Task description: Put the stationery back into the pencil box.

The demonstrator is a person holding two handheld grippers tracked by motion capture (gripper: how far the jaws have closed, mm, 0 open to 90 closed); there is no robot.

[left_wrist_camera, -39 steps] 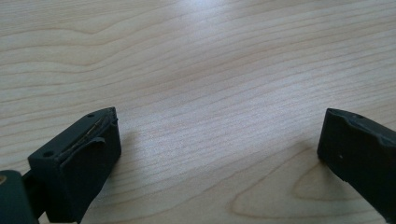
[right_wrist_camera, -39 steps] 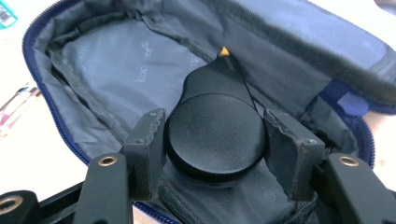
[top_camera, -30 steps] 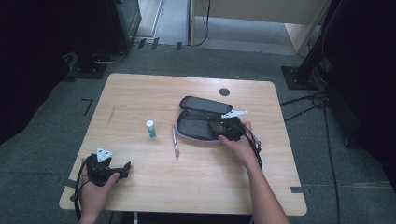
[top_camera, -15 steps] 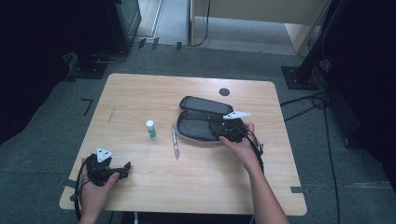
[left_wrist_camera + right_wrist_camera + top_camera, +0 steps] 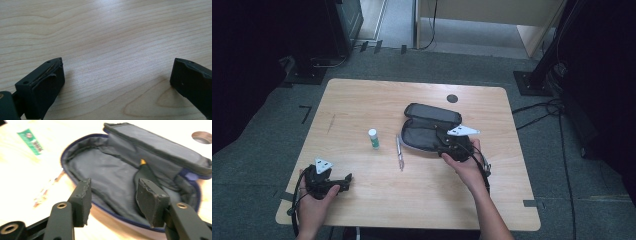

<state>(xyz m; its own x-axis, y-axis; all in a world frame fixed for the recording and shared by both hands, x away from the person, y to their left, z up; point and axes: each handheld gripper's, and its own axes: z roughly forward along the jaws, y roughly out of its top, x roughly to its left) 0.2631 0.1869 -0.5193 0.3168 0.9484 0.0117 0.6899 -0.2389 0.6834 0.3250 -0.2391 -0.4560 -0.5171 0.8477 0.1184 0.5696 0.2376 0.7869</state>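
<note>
A: Where's the open pouch (image 5: 430,130)?
B: On the right half of the tabletop (image 5: 362,100), its long axis running along the far edge, lid flap tipped back. The right hand-held gripper (image 5: 451,145) sits at its near rim, pointing into it.
A: Holding anything?
B: No. Its jaws have just been closing, about half apart now, with nothing between them but lining below. The left hand-held gripper (image 5: 343,181) rests at the near left corner, jaws wide, empty.
A: So the right hand is nearer?
B: By far. The pen (image 5: 399,152) and small bottle (image 5: 373,138) lie left of the pouch.
A: What does the right gripper view add?
B: The grey interior (image 5: 107,177), apparently empty.
</note>
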